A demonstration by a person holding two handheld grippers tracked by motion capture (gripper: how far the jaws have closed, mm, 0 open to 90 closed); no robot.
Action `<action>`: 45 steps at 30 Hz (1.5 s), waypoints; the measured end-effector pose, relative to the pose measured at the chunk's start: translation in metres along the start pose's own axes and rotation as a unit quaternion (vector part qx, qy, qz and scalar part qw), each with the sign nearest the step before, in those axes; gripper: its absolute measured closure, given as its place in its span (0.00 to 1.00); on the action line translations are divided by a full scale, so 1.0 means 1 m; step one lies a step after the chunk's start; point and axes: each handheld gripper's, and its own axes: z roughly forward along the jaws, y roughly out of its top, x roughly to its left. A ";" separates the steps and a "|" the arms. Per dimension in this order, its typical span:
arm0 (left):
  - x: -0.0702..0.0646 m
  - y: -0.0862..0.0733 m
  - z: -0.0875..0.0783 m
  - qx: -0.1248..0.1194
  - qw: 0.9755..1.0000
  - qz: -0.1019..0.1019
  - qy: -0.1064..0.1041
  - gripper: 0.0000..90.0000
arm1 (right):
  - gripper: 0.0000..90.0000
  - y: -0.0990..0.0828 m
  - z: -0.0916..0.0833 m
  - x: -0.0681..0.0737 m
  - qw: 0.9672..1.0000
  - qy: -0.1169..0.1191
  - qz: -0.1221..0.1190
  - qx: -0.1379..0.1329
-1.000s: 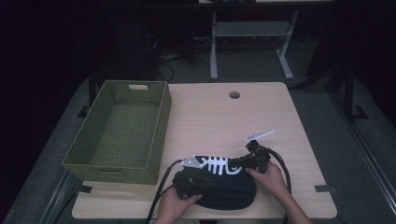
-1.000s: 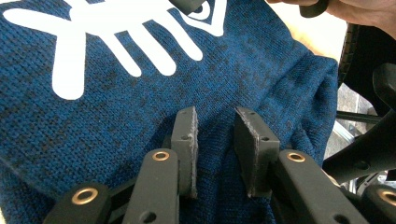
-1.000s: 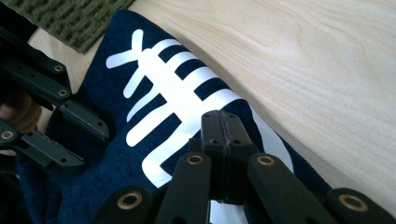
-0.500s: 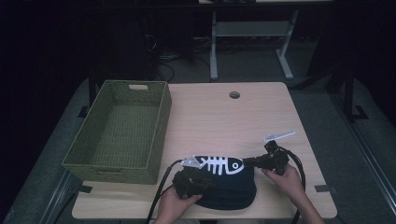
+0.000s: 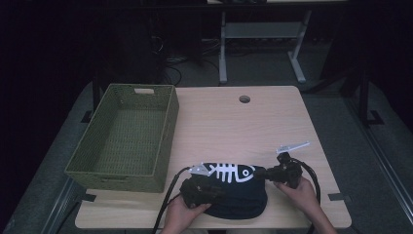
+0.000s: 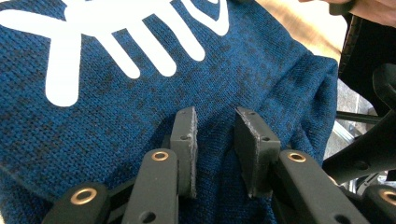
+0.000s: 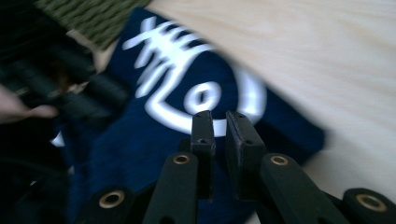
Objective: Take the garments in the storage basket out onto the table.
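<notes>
High view: both claws on blue garment (image 5: 234, 197).

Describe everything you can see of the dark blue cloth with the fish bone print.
The cloth is dark blue knit fabric bearing a white fish skeleton print. It lies folded into a rounded heap at the near edge of the table, right of the green basket. The left hand-held gripper pinches a raised fold of it. The right hand-held gripper sits at its right edge, jaws nearly shut, nothing visibly between them.
</notes>
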 end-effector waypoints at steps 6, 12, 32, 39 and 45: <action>0.000 0.000 0.000 -0.001 1.000 -0.001 0.000 0.77 | 0.89 -0.020 0.004 0.024 0.999 0.037 -0.016 0.009; 0.000 -0.001 0.000 -0.003 1.000 -0.001 0.001 0.77 | 0.90 -0.034 0.009 0.029 0.999 0.037 -0.020 0.016; 0.006 0.022 -0.022 -0.071 0.997 -0.011 0.025 0.73 | 0.90 -0.037 0.022 0.037 0.997 0.045 -0.050 0.034; 0.028 0.030 -0.010 -0.062 0.994 -0.039 0.085 0.73 | 0.91 -0.037 0.022 0.036 0.997 0.044 -0.053 0.035; 0.041 0.026 0.000 -0.046 0.994 -0.064 0.077 0.76 | 0.91 -0.038 0.021 0.036 0.997 0.044 -0.052 0.035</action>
